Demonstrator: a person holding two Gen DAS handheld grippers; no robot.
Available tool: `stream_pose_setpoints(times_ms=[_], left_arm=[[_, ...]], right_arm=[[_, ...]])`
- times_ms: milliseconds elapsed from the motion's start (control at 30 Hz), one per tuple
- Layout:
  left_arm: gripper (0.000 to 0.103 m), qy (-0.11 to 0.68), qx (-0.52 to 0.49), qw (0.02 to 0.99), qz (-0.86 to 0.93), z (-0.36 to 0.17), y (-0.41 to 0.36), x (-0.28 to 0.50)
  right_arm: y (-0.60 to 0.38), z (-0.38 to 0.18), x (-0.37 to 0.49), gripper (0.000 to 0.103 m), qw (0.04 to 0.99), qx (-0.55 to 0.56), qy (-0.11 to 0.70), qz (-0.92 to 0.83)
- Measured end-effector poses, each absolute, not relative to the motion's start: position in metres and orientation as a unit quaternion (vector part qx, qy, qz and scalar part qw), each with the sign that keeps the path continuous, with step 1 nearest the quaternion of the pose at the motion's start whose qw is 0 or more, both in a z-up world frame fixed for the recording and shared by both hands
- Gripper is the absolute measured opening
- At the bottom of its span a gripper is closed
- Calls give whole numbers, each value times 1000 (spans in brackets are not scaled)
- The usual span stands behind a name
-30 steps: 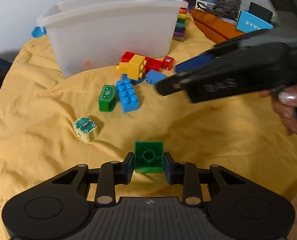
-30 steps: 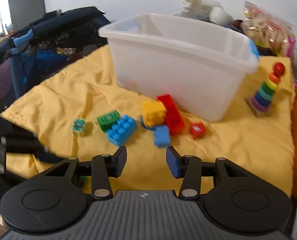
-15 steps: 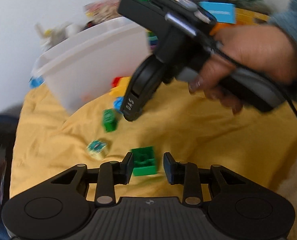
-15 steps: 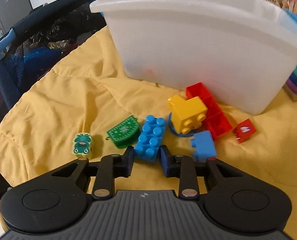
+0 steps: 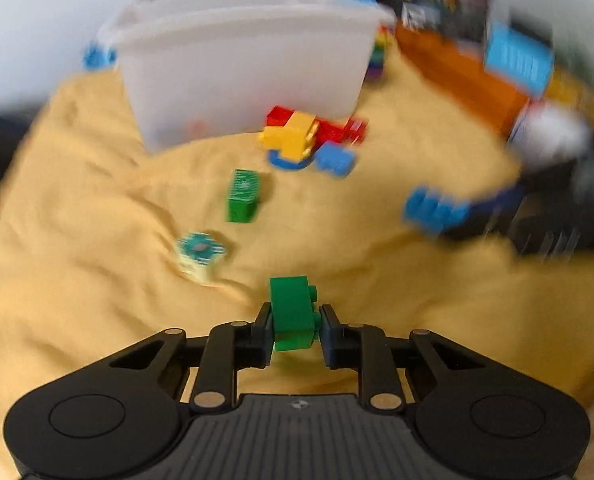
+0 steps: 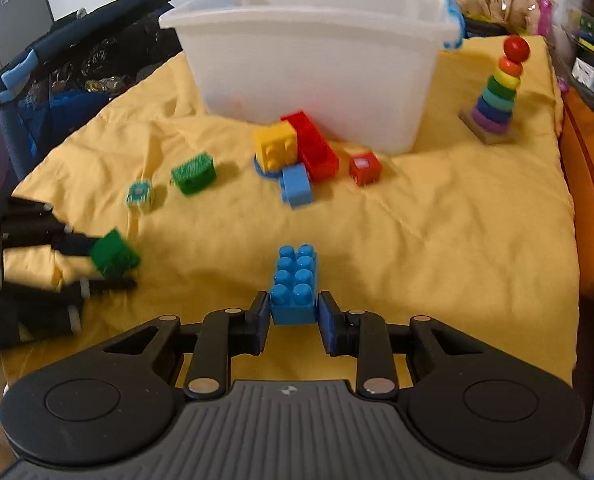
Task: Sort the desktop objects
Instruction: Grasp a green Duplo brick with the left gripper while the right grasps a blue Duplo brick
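surface: wrinkled yellow quilted cloth (image 6: pixel 437 240), loose toy bricks scattered
bin: translucent white plastic tub (image 6: pixel 317 64) at the back
left gripper (image 5: pixel 295 330): jaws just closing, clamped on green square brick (image 5: pixel 291 312)
right gripper (image 6: pixel 293 322): pinching blue studded brick (image 6: pixel 295 284)
room: cluttered, rainbow ring stacker (image 6: pixel 497 96) right of tub

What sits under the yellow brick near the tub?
A blue ring-shaped piece pokes out beneath the yellow brick, on the yellow cloth. The brick covers most of it, so its full shape stays hidden.

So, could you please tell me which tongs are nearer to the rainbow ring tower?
Right. The right tongs, gripping a blue brick, face the ring tower across the cloth; the left tongs with a green brick sit farther away.
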State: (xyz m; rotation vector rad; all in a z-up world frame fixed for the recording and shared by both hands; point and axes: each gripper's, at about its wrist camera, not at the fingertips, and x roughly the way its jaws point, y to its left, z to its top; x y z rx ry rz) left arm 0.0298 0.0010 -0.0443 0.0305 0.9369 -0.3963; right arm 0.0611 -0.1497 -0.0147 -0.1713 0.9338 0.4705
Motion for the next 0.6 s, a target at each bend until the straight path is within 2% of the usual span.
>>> stream_pose_setpoints(times_ms=[133, 233, 300, 367, 500, 600], left_arm=[[26, 478, -82, 848, -213, -52, 2, 32], [31, 478, -49, 858, -181, -56, -7, 22], [50, 465, -5, 870, -163, -51, -12, 17], [58, 448, 43, 882, -139, -46, -13, 11], [58, 430, 49, 891, -140, -38, -10, 10], [58, 425, 93, 891, -131, -42, -21, 10]], right_arm=[[-149, -16, 53, 28, 859, -89, 446, 234], [-144, -15, 51, 28, 857, -92, 444, 244], [-143, -17, 49, 28, 856, -96, 444, 245], [-143, -19, 50, 29, 855, -94, 448, 244], [-146, -23, 50, 30, 852, -90, 455, 244], [-147, -20, 49, 32, 855, -93, 446, 246]])
